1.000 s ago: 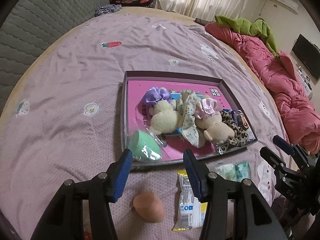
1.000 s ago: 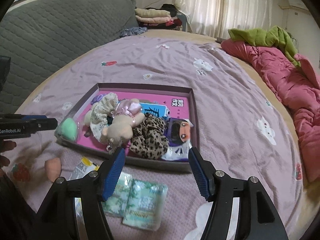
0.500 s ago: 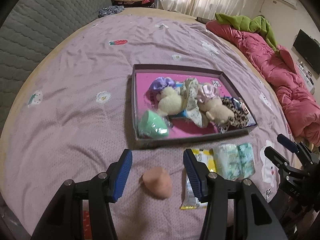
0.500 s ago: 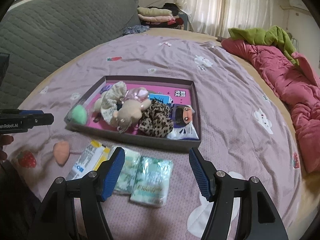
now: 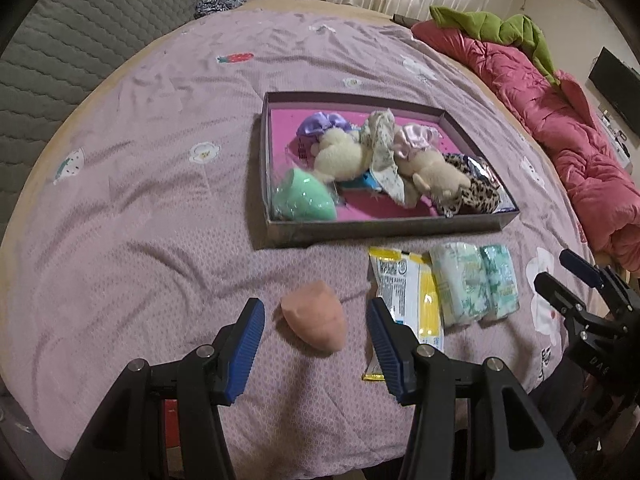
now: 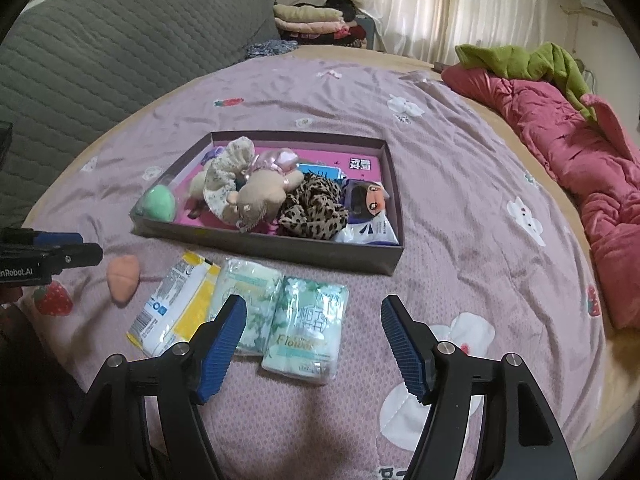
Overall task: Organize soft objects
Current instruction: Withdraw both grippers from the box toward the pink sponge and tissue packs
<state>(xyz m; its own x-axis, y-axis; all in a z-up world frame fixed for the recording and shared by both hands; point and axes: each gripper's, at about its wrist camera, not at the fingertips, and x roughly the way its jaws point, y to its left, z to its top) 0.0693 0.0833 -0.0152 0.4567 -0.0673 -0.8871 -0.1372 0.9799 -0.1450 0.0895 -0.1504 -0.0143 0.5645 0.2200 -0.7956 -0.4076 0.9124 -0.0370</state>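
Mauve bedspread (image 5: 160, 220) fills both views, near edge cut off by the frames. Pink quilt (image 6: 580, 152) bunched along the right side with a green cloth (image 6: 520, 60) on top, partly out of frame.

Shallow box (image 5: 384, 228) with pink floor sits mid-bed. Inside, a tangle: cream plush toys (image 5: 340, 156), floral fabric piece (image 5: 382, 152), leopard-print cloth (image 6: 312, 208), mint green sponge (image 5: 304, 196) in the near left corner, doll-face packet (image 6: 368, 200) in the right end. Plush overlap each other, count and shapes unclear; print on the box floor mostly covered.

On the bedspread just in front of the box: two pale green tissue packs (image 6: 280, 312) side by side, touching, and a white-yellow packet (image 6: 176, 304) to their left; its text too small to read.

Peach sponge (image 5: 316, 320) lies alone on the bedspread, left of the packet.

Left gripper (image 5: 316, 344) spread apart, holding nothing, peach sponge between the pads but untouched. Right gripper (image 6: 312, 340) wide, jaws just been opening, empty, above the tissue packs; the left pad hides part of one pack.
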